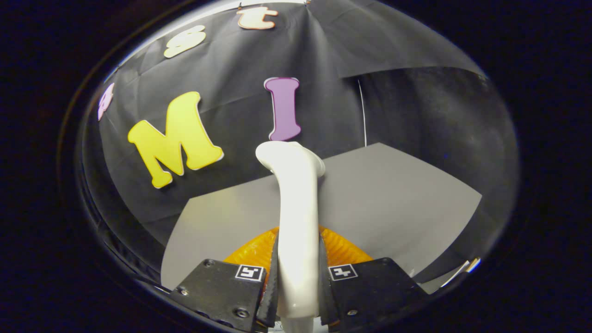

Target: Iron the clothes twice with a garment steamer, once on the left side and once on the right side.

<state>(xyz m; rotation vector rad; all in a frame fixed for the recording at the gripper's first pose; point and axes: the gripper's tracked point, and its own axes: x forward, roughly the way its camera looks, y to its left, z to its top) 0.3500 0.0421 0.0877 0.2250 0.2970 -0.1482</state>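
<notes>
Here the gripper (298,282) is clenched on the white handle of the garment steamer (296,208), both fingers pressing its sides. The steamer rises ahead of the fingers, its head far above a grey tabletop (393,199). An orange ribbed object (340,249) lies just beneath the handle; what it is cannot be told. The handle looks rigid, smooth and glossy, probably slippery; a grip low on its waist suits it. No brand or legible writing shows.

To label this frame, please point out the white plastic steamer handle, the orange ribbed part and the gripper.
White plastic steamer handle (297,222): gripper view, mid-shaft.
Orange ribbed part (340,247): gripper view, right side.
Gripper (297,282): gripper view, between fingertips.
</notes>
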